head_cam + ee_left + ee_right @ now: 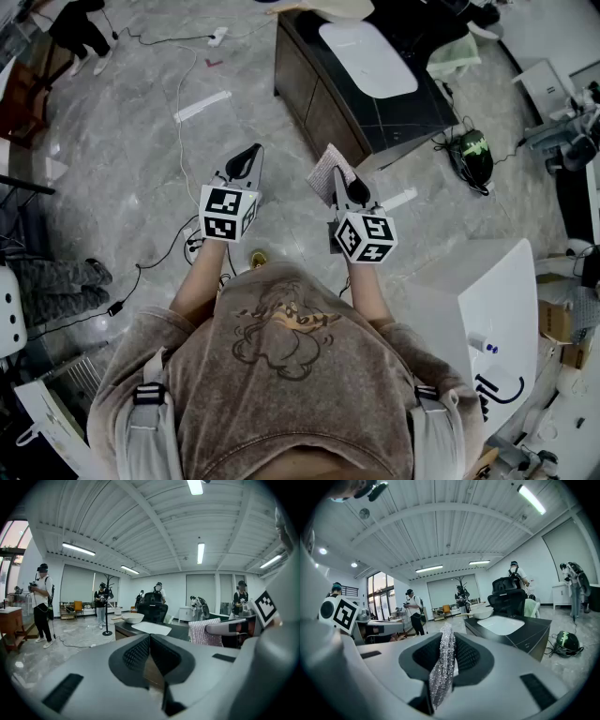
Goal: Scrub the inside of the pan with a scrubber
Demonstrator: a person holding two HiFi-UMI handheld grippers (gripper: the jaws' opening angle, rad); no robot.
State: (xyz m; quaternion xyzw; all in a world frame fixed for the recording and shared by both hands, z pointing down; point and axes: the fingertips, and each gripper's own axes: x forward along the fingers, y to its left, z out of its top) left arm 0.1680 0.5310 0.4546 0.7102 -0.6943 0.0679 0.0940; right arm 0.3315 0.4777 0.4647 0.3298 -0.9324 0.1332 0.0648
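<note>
The person stands on the grey marble-patterned floor [141,159], both arms bent in front of the body, with one gripper in each hand. The left gripper [247,159] is clenched. Its two dark ribbed pads [138,652] press against each other and nothing is between them. The right gripper [354,192] is just beside it and grasps the silvery, glittering flat scrubber [443,667]. The scrubber stands on its edge between the jaws and sticks out above their tips. From the head view it shows as a pale square sheet in front of the right gripper.

The pan [132,618], a cream-white round one with a light handle, is well apart from both grippers. It rests on the far end of the dark low counter [403,108], which stands ahead of the person, slightly to the right. Near the pan, on the same counter, lies a white flat tray with rounded corners [367,58]. A thin white cable [178,141] runs over the floor to the left of the counter. Several other people [43,602] stand farther back in the room.
</note>
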